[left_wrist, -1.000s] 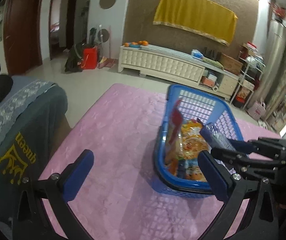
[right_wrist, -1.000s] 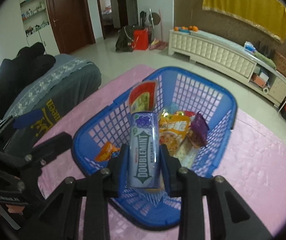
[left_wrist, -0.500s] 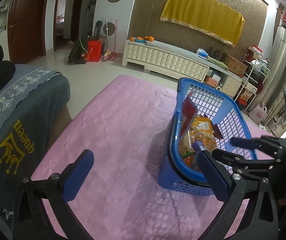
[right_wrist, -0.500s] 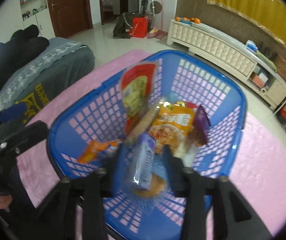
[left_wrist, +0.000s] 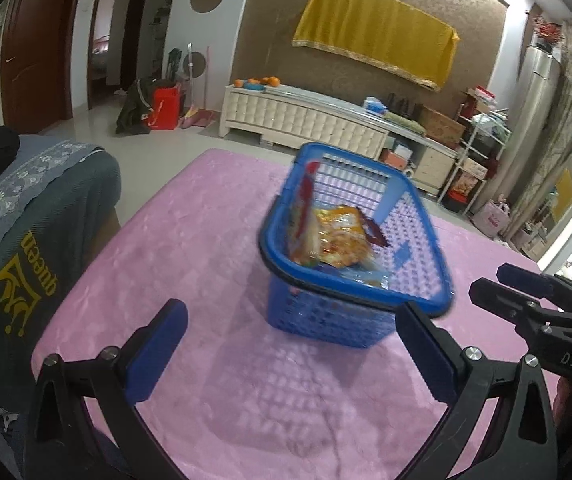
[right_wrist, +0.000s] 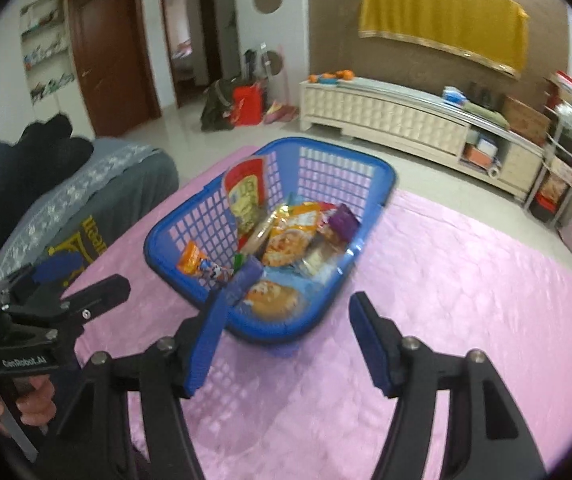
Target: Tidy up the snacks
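Snacks fill the blue basket standing on the pink-covered desk, among them an orange packet, a red-and-yellow pouch leaning on the far wall and a purple gum pack at the near rim. My right gripper hangs just before the basket, its fingers having just been opening and now apart with nothing between them. My left gripper is spread wide and empty beside the basket.
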Demonstrator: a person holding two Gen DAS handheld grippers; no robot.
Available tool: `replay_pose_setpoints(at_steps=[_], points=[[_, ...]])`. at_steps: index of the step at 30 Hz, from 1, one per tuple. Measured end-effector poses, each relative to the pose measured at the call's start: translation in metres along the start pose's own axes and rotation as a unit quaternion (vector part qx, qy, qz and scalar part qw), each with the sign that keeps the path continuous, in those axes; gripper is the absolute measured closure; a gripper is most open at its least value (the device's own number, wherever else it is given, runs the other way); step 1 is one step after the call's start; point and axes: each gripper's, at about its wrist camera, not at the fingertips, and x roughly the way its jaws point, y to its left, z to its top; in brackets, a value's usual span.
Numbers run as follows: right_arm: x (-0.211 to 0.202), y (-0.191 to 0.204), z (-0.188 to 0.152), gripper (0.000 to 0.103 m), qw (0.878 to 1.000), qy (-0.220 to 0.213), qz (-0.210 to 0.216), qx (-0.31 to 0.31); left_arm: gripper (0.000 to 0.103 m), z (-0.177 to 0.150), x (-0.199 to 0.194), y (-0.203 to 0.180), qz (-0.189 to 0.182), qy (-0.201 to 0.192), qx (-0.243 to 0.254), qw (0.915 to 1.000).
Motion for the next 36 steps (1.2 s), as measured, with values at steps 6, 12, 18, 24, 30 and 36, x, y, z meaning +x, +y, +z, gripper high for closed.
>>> replay_pose_setpoints(at_steps=[6,12,18,24,30,36], points=[[-0.037,-0.005,-0.022,0.031,0.999,-0.026,-0.022,0.033,0.0,-0.013,-0.028,-0.028,-0.018,-0.02,0.047,0.9985],[-0.082,-0.01,-0.036,0.017,0.995,-0.067,-0.036,0.06,0.0,-0.017,-0.068,-0.059,-0.046,-0.058,0.078,0.9942],[-0.125,-0.018,-0.048,0.0,0.988,-0.116,-0.068,0.078,0.0,-0.029,-0.102,-0.086,-0.066,-0.085,0.098,0.9893],[-0.148,-0.022,-0.074,0.0,0.984,-0.117,-0.087,0.099,0.0,-0.049,-0.129,-0.104,-0.07,-0.105,0.098,0.9871],[-0.17,-0.016,-0.095,0.0,0.982,-0.131,-0.091,0.104,0.0,-0.061,-0.143,-0.119,-0.071,-0.111,0.109,0.9852],[-0.186,-0.015,-0.105,0.0,0.978,-0.151,-0.096,0.107,0.0,-0.065,-0.15,-0.123,-0.076,-0.116,0.118,0.9833]])
